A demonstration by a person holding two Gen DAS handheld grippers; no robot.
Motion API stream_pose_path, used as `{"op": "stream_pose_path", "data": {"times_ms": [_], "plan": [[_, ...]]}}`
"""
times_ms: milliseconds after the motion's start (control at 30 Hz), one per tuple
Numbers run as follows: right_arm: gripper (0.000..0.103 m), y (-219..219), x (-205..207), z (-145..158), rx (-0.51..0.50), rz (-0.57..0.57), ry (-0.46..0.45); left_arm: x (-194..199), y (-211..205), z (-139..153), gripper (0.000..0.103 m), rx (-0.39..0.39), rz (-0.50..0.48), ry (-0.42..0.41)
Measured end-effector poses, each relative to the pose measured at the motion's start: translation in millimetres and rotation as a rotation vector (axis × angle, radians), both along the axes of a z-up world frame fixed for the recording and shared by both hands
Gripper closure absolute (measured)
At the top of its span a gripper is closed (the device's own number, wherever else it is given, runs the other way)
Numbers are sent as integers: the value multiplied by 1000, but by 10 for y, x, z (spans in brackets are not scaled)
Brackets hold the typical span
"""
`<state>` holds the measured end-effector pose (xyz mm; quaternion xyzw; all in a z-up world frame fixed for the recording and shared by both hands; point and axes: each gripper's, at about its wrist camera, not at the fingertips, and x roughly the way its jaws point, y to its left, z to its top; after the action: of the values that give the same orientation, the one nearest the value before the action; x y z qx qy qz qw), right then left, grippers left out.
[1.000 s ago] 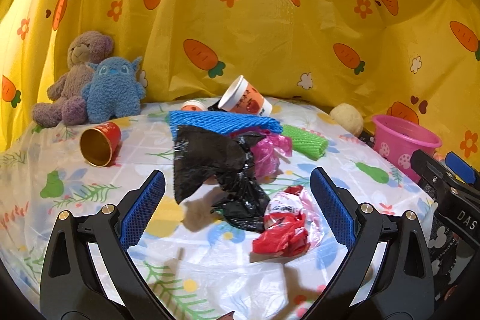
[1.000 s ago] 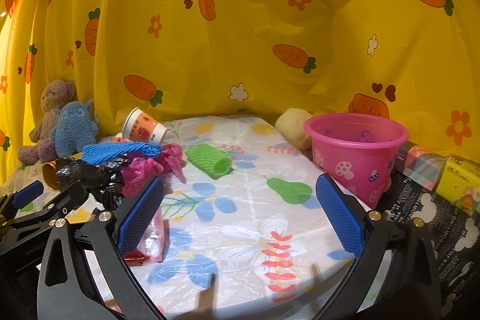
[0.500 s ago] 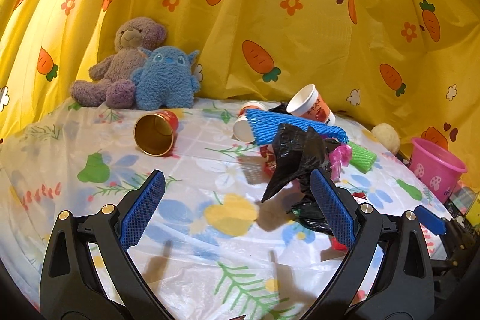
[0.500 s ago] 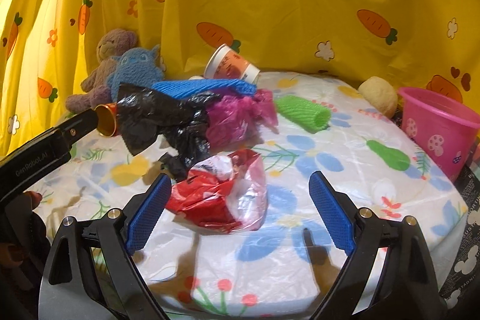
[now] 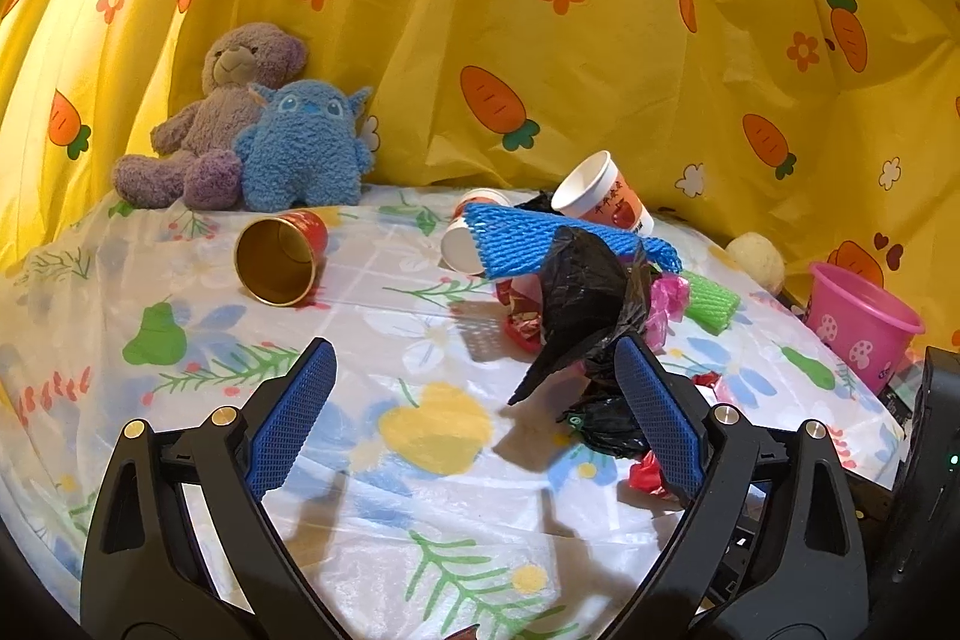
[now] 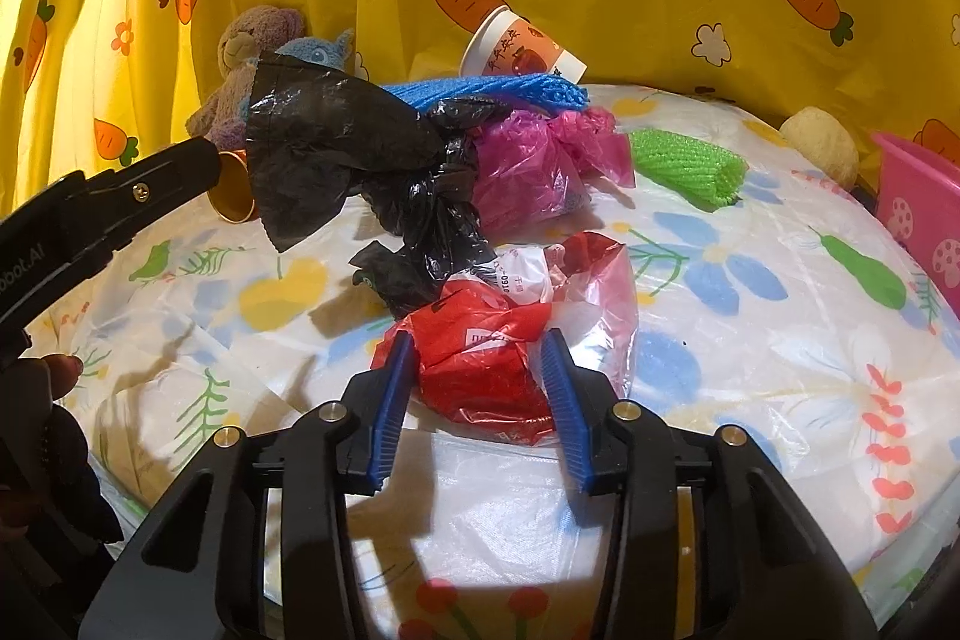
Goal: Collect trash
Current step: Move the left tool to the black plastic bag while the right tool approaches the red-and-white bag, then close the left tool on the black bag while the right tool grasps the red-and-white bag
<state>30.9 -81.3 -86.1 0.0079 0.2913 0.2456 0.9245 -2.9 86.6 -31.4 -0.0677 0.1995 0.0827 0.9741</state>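
A heap of trash lies mid-table: a black plastic bag (image 5: 591, 304), a blue foam net (image 5: 558, 238), a pink bag (image 6: 534, 160), a green foam net (image 6: 690, 163), paper cups (image 5: 603, 196) and a red plastic bag (image 6: 486, 352). My right gripper (image 6: 477, 388) has its blue pads on either side of the red bag, closed in around it. My left gripper (image 5: 474, 412) is open and empty above the cloth, left of the black bag. A gold-lined red cup (image 5: 279, 256) lies on its side farther left.
A pink bucket (image 5: 861, 322) stands at the table's right edge, also showing in the right wrist view (image 6: 921, 214). Two plush toys (image 5: 264, 142) sit at the back left against the yellow carrot curtain. A pale round ball (image 6: 819, 148) rests by the bucket.
My right gripper has swung left from the bucket side to the red bag and narrowed its jaws around it. My left gripper has moved left, away from the heap, still open.
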Motion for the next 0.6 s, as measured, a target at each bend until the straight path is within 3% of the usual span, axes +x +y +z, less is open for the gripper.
{"op": "stream_pose_path", "data": {"times_ms": [267,333,600], "plan": [[68,-96,-13,7,14,2,-12,195,-90,21,21,-21,-62,10],[69,-137,-19,19,22,0,-14,266,-101,23,28,-32,-80,21],[70,-328,-36,95,44,-28,-31,526,-162,-63,76,-76,-158,82]]}}
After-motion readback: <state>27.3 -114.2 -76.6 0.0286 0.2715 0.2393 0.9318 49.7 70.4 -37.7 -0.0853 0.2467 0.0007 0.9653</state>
